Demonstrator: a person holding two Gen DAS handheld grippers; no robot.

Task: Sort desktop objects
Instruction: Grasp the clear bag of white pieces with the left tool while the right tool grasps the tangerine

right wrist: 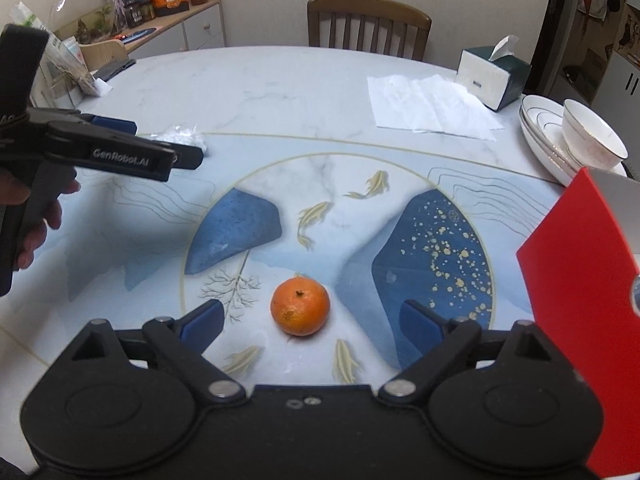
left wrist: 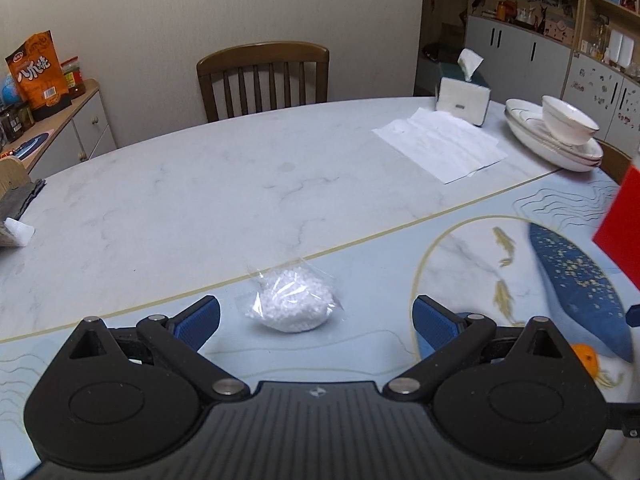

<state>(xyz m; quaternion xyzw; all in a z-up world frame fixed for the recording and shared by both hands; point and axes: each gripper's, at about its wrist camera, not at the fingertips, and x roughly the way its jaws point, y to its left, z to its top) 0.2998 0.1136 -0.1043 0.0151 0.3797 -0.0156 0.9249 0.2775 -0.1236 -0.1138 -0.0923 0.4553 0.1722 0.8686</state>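
Observation:
A clear plastic bag of white pellets (left wrist: pixel 292 304) lies on the blue patterned mat, between and just ahead of my left gripper's (left wrist: pixel 316 320) open blue pads. An orange tangerine (right wrist: pixel 300 306) sits on the mat between my right gripper's (right wrist: pixel 310 320) open pads, not touched. In the right wrist view the left gripper (right wrist: pixel 160 144) reaches in from the left beside the bag (right wrist: pixel 180 134). The tangerine also shows at the left wrist view's right edge (left wrist: pixel 586 356). A red box (right wrist: pixel 580 300) stands at the right.
A tissue box (right wrist: pixel 488 76) and a flat white paper sheet (right wrist: pixel 424 104) lie at the back right. Stacked white plates with a bowl (right wrist: pixel 588 136) stand by the right edge. A wooden chair (left wrist: pixel 264 76) is behind the table. A sideboard with snacks (left wrist: pixel 40 76) is at the left.

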